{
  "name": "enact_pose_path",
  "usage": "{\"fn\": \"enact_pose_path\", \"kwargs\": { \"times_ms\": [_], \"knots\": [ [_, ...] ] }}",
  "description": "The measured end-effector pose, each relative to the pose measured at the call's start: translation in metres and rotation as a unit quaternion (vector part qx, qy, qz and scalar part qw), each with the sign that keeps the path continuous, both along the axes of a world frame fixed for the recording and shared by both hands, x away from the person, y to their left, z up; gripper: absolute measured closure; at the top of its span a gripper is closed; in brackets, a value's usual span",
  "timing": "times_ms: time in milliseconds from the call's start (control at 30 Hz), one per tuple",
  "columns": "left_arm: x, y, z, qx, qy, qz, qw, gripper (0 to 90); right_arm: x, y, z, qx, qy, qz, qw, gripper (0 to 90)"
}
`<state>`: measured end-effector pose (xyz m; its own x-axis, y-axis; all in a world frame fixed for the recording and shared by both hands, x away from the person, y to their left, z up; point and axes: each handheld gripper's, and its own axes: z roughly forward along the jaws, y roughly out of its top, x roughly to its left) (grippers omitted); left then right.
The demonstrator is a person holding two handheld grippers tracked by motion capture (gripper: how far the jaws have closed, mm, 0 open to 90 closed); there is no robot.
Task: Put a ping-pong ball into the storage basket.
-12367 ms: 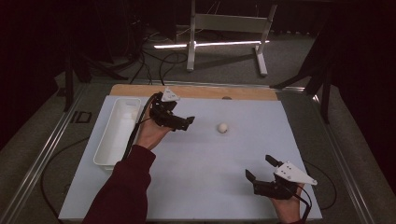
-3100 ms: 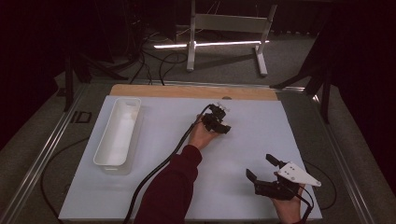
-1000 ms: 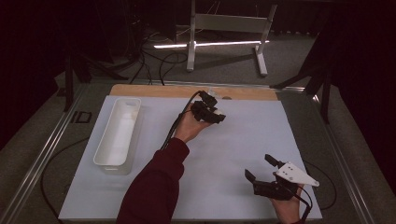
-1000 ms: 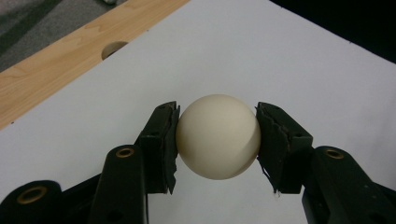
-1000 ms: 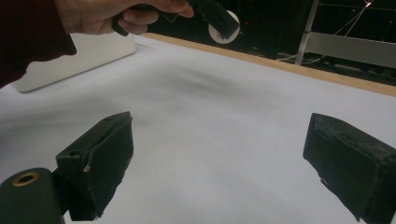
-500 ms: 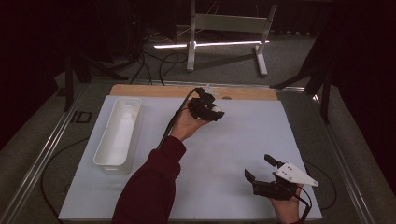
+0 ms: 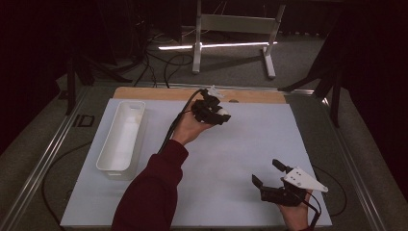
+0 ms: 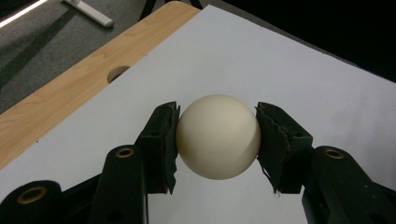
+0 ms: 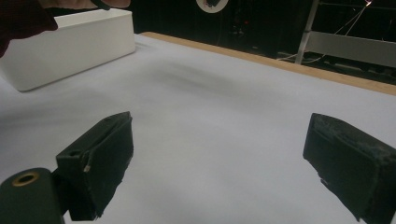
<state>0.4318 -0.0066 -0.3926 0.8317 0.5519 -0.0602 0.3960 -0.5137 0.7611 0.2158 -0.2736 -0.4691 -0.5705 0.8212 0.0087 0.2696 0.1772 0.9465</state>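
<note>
Ball (image 7: 222, 114) sits clamped in the left gripper (image 7: 215, 113), seen from the high view above the far middle of the white table (image 7: 240, 159), right of the white tray (image 7: 121, 137). The right gripper (image 7: 270, 174) rests near the table's near right corner, jaws spread wide with nothing between them.

From the left gripper view, the cream ball (image 8: 218, 136) is pinched between both pads, off the table.

From the right gripper view, the jaws stand wide apart over bare table (image 9: 210, 121), the tray (image 9: 70, 44) beyond.

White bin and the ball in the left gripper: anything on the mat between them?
Nothing: the high view shows bare mat between bin and ball.
</note>
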Motion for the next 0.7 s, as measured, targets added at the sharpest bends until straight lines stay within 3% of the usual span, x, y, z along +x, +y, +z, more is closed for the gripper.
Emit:
{"fn": "enact_pose_path", "kwargs": {
  "times_ms": [700],
  "knots": [
    [-0.011,0.016,0.015,-0.012,-0.014,-0.024,0.9995,51.4,0.000,0.000,0.001,-0.001,-0.001,-0.001,1.0000,8.0]
  ]
}}
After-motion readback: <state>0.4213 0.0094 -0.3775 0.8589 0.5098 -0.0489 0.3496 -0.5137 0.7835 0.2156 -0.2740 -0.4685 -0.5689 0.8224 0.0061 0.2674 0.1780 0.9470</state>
